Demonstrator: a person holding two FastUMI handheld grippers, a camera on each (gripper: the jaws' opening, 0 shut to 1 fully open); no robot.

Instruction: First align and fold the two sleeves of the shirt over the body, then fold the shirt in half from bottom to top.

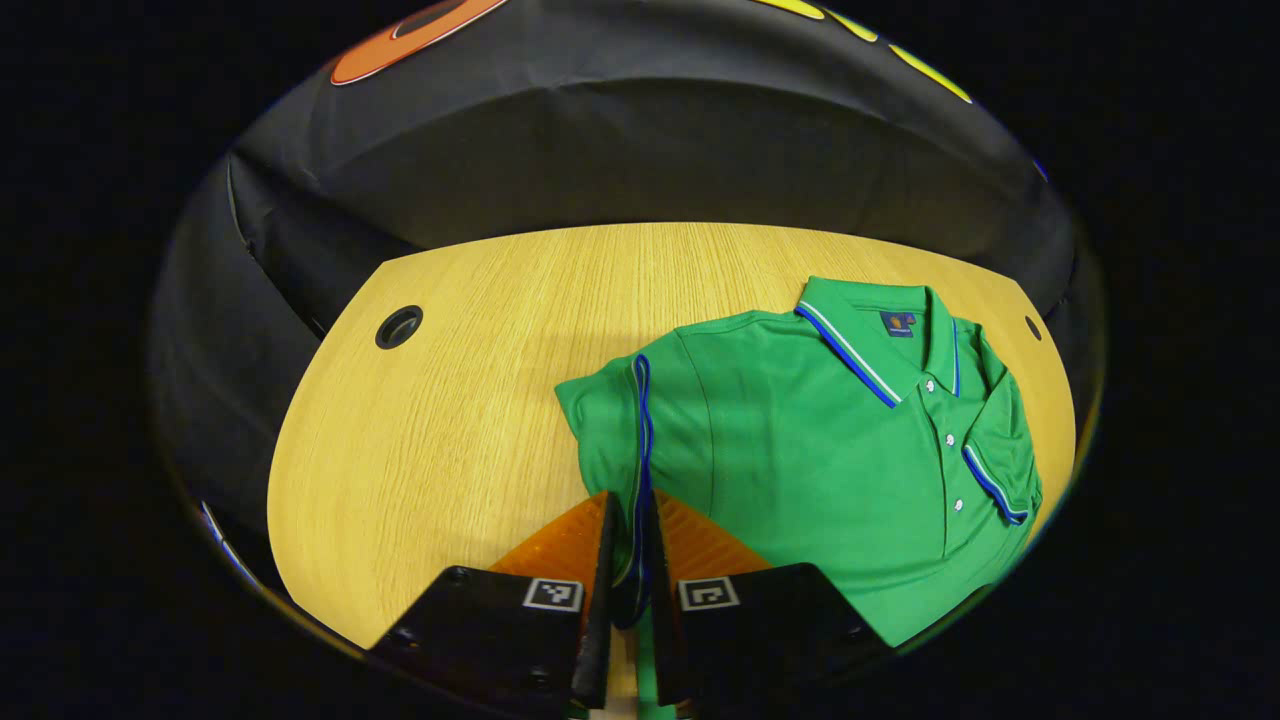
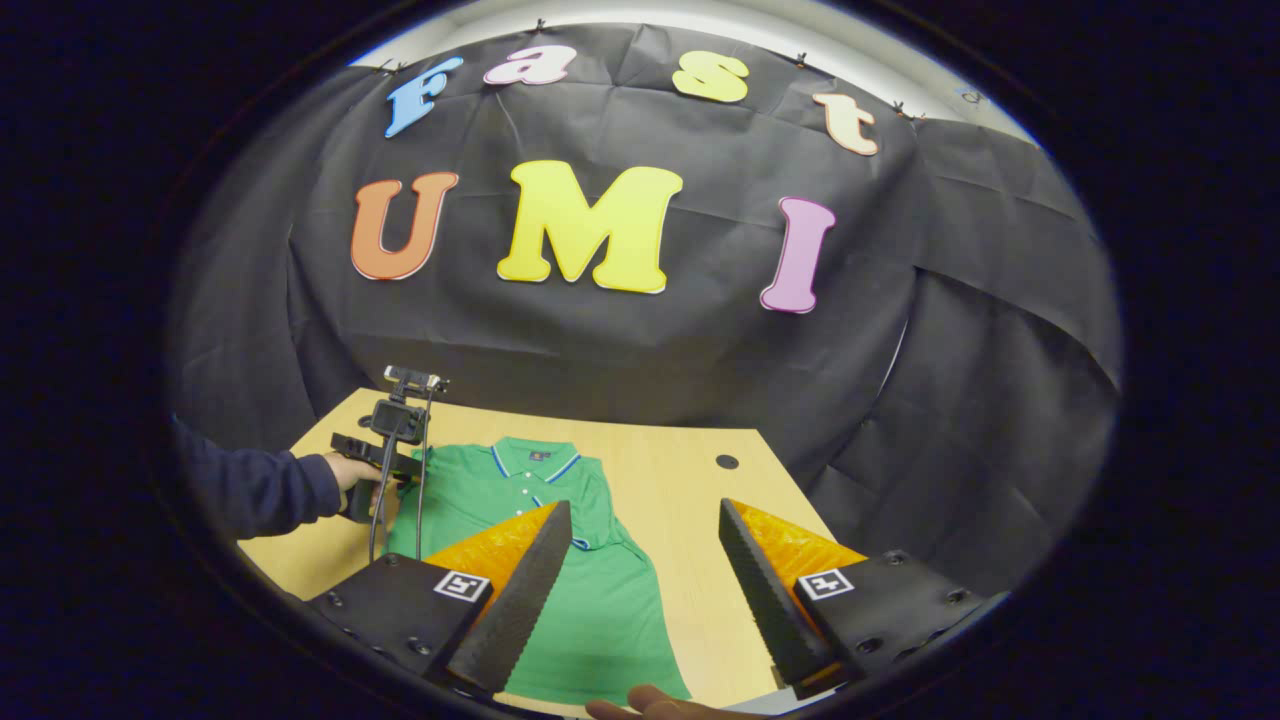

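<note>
- While the green polo shirt (image 1: 800, 450) lay flat on the wooden table (image 1: 450, 400), collar toward twelve o'clock in the left gripper view, the left gripper (image 1: 630, 560) was clenched on the blue-trimmed cuff of one sleeve (image 1: 640, 440), both fingers pressing the fabric at six o'clock.
- That sleeve stood gathered into a ridge at the shirt's nine o'clock side; the other sleeve (image 1: 1000, 440) lay folded over the body at three o'clock.
- A round cable hole (image 1: 399, 327) sat in the table at about ten o'clock, well apart from the shirt.
- In the right gripper view, the right gripper (image 2: 645, 560) hung released, jaws wide apart, above the table.
- The shirt (image 2: 590, 610) lay at six to seven o'clock there, under that gripper's nine o'clock finger.
- A sleeved hand (image 2: 355, 475) at nine o'clock held the other gripper (image 2: 385, 465) at the shirt's edge.
</note>
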